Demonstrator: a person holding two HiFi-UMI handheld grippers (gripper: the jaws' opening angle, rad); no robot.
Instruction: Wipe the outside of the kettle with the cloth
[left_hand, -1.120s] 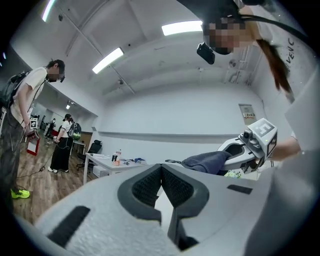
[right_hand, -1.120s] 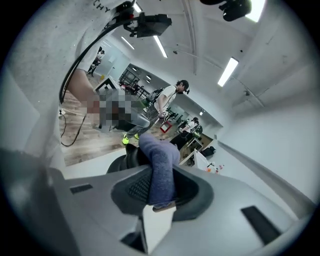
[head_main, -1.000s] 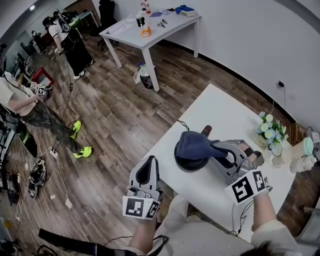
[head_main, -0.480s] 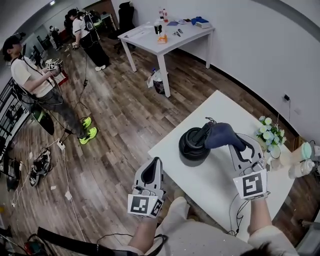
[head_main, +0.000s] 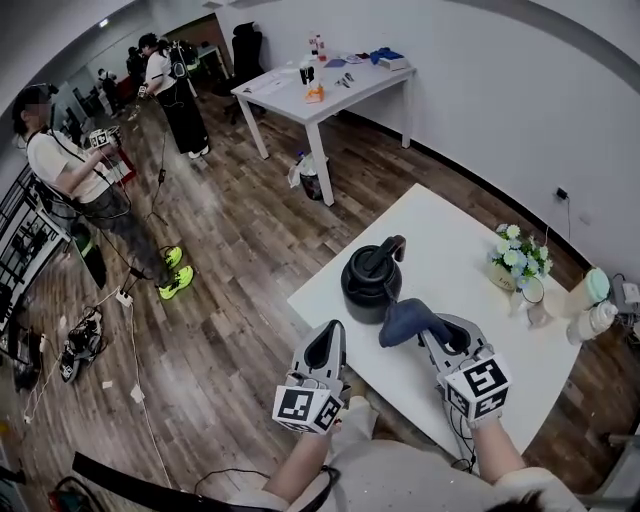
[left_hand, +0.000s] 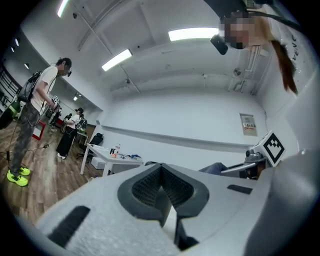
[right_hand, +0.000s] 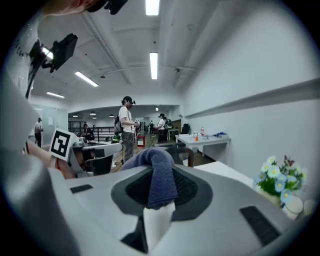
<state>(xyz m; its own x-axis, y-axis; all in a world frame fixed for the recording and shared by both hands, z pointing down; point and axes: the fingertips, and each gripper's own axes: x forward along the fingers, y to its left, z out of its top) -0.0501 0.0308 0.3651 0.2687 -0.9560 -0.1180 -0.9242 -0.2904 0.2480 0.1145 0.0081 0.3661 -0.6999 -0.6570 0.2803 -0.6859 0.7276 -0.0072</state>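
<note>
A black kettle (head_main: 371, 281) stands near the white table's (head_main: 450, 250) front left corner, its handle on top. My right gripper (head_main: 422, 326) is shut on a dark blue cloth (head_main: 408, 320), held just right of and in front of the kettle; I cannot tell whether cloth and kettle touch. In the right gripper view the cloth (right_hand: 158, 172) hangs out from between the jaws, and the kettle's top (right_hand: 175, 149) peeks behind it. My left gripper (head_main: 326, 346) is shut and holds nothing, hovering off the table's front edge; its pads (left_hand: 161, 189) meet in the left gripper view.
A small pot of white and blue flowers (head_main: 513, 257) and pale bottles (head_main: 585, 305) stand at the table's far right. A second white table (head_main: 318, 82) with small items is across the wooden floor. People stand at the far left (head_main: 62, 170).
My right gripper has drawn the cloth off the kettle's top and down to its right front side. The view has shifted. The left gripper has barely moved.
</note>
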